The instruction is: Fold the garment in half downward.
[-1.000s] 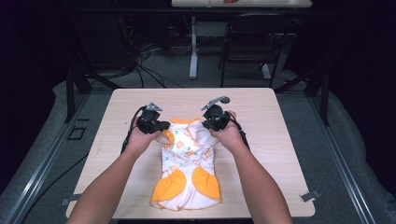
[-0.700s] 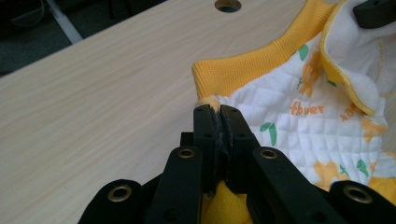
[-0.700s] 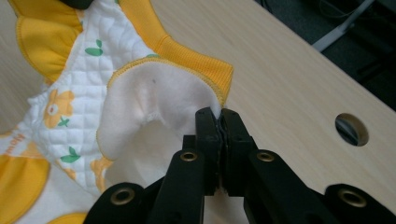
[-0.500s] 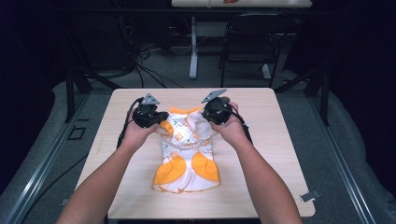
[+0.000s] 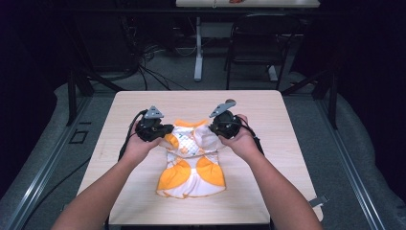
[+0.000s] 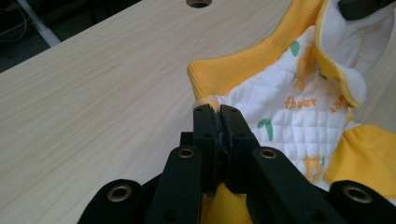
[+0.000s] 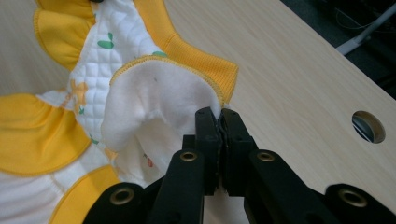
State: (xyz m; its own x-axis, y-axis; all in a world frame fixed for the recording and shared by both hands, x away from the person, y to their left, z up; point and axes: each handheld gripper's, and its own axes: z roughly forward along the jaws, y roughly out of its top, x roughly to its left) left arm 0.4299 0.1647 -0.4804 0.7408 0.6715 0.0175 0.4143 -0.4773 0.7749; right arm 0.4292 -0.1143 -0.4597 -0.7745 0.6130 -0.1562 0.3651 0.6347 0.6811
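One garment (image 5: 191,160) lies mid-tabletop (image 5: 282,120), its far edge stretched between my two claws. My left claw (image 6: 217,112) is clamped on its left corner, my right claw (image 7: 218,114) on its right corner.

1. The white quilted baby garment with orange-yellow trim (image 6: 299,107) runs off the right and top edges of the left gripper view.
2. In the right gripper view it is cut off at the left and bottom edges.
3. Its small orange printed lettering (image 6: 296,102) is too blurred to read with certainty.
4. From the high view, the garment's far corners lie hidden under the two black grippers.
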